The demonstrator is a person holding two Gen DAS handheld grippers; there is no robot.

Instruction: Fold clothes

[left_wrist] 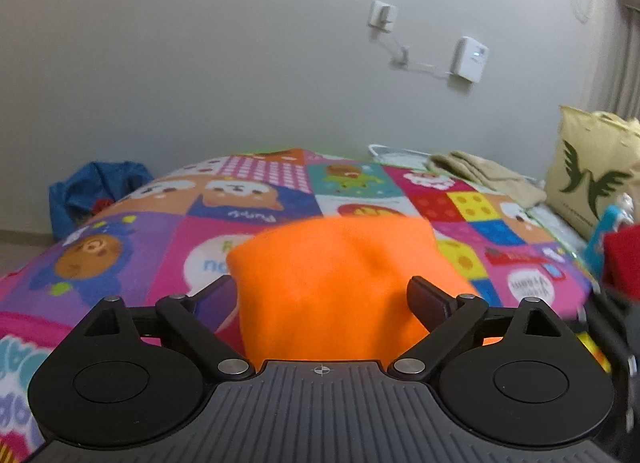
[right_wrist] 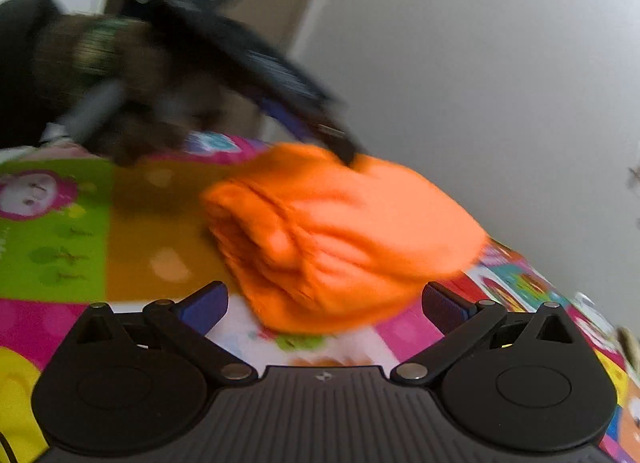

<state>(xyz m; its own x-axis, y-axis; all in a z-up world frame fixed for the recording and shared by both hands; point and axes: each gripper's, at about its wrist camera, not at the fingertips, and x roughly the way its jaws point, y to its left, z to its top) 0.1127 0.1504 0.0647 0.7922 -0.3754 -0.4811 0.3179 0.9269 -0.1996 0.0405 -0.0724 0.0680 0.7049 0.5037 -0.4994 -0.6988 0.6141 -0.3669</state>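
- A blue fabric bag sat on the floor, left of the bright patchwork cartoon-print mat.
- The left gripper stood spread wide, the folded orange fleece garment between its fingers (contact unclear).
- The right gripper stood released, jaws apart, just short of the garment on the mat.
- Beige folded cloth lay far right.

Left tongs and right tongs both gape wide, fingers spread apart.
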